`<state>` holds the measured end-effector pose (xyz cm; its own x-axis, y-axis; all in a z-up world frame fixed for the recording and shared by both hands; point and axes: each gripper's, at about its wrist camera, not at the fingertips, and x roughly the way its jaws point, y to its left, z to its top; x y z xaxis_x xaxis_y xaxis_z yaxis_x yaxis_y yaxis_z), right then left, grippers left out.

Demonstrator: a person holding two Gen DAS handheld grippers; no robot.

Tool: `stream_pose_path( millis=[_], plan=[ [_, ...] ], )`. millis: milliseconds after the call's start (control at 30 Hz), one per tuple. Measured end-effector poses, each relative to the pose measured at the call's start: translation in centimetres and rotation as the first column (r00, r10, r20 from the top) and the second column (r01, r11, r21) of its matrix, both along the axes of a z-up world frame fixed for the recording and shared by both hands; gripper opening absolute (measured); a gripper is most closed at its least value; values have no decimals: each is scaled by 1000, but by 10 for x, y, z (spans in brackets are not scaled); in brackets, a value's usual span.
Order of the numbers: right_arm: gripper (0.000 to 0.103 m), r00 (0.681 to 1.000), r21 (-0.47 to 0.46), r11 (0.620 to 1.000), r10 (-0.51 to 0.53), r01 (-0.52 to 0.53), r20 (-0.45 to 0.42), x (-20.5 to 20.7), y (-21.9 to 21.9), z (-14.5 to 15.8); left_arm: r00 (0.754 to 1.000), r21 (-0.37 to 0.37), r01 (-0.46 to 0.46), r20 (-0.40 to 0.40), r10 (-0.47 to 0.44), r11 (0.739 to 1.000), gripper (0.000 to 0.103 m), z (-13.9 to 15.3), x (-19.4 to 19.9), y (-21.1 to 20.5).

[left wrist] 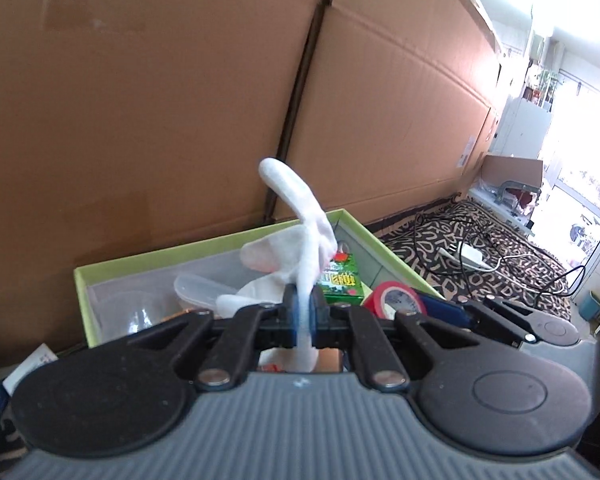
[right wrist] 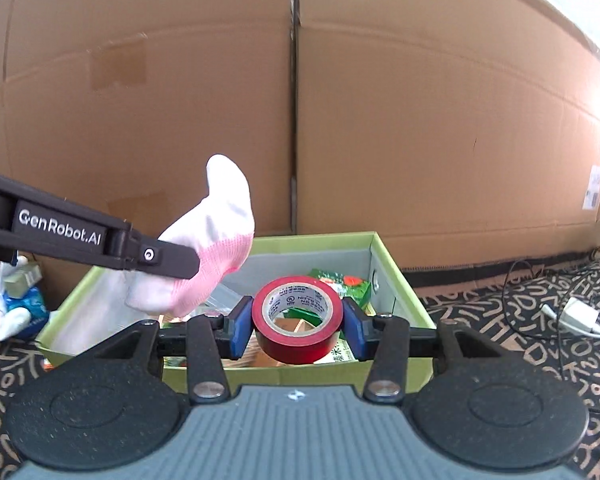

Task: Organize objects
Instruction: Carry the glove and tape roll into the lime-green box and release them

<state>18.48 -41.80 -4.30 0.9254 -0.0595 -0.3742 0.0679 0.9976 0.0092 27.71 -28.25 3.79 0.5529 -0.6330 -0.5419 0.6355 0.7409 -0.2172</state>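
The sock (right wrist: 216, 240), white with a pink band, is hanging limp from the left gripper (left wrist: 304, 312), whose jaws are pinching it fully closed above the green box (right wrist: 400, 280). It looks soft and light, likely to flop and drape, so a pinch on bunched fabric suits it. The roll of red tape (right wrist: 298, 320) is sitting between the pads of the right gripper (right wrist: 298, 326), jaws about half open and pressing on its flat sides over the box. It seems stiff and light; gripping across those sides should be holding it steady. Cardboard panels (right wrist: 420, 120) are standing behind.
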Motion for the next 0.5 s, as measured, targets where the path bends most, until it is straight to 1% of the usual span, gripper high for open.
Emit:
stream_pose_path(
  millis=[67, 133, 167, 200, 233, 267, 300, 333, 400, 467, 500],
  plan=[
    [51, 1000, 6, 1000, 2, -2, -7, 6, -5, -4, 1000, 7, -4, -1, 4, 1000, 5, -3, 7, -6],
    [51, 1000, 5, 1000, 6, -5, -13, 10, -7, -8, 1000, 13, -3, -1, 3, 1000, 8, -7, 13, -8],
    [53, 1000, -1, 1000, 13, -14, -12, 12, -7, -10, 1000, 15, 6, 4, -6, 1000, 19, -10, 14, -9],
    [65, 1000, -13, 1000, 17, -17, -11, 11, -8, -9, 1000, 18, 16, 12, -16, 1000, 49, -12, 14, -9],
    [71, 1000, -30, 999, 9, -9, -6, 12, -6, -11, 1000, 24, 0, 24, 0, 1000, 78, -13, 12, -8],
    [79, 1000, -50, 999, -2, 3, 9, 9, -5, -12, 998, 21, -36, 49, 35, 999, 86, -15, 10, -5],
    [80, 1000, -64, 998, -5, 7, 24, 6, -4, -14, 995, 15, -65, 74, 64, 998, 92, -17, 6, -2],
    [80, 1000, -70, 998, -3, 5, 30, 3, -3, -15, 994, 13, -73, 86, 71, 997, 96, -18, 5, 1],
    [83, 999, -61, 998, 1, 1, 36, -2, -3, -16, 991, 2, -88, 96, 88, 996, 103, -18, 1, 8],
    [88, 999, -50, 999, -3, 5, 45, -8, -3, -15, 988, -5, -111, 108, 111, 994, 103, -16, -5, 15],
    [90, 999, -50, 999, -4, 7, 51, -14, -2, -14, 987, 5, -121, 111, 119, 993, 103, -13, -8, 21]
  ],
)
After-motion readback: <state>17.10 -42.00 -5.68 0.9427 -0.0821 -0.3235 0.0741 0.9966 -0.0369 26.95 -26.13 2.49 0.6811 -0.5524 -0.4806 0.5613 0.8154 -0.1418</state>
